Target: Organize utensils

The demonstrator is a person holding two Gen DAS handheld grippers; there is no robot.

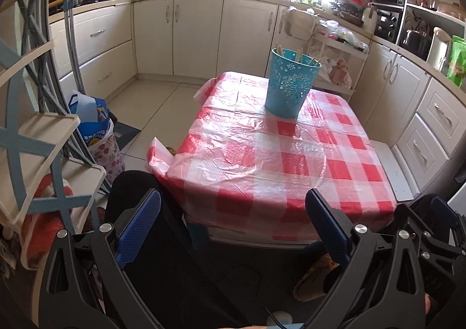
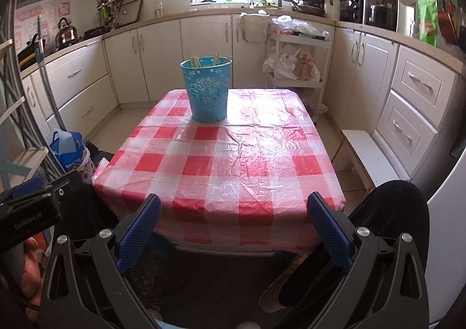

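While both our tongs, left (image 1: 233,224) and right (image 2: 233,227), gape empty, the pale wooden sticks (image 2: 195,61) stand in the blue flower-cut bucket (image 2: 207,89) on the red-checked bench (image 2: 233,166).

utensils (image 2: 194,60) | only tips show (bucket (image 2: 207,90) hides rest) | kind unclear

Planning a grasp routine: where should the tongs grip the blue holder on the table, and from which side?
Grip the rim of the blue holder from above, one finger inside and one outside. It stands upright and flares wide, likely too broad to span. Pick a rim section clear of the utensil handles. Both the right tongs and left tongs are open.
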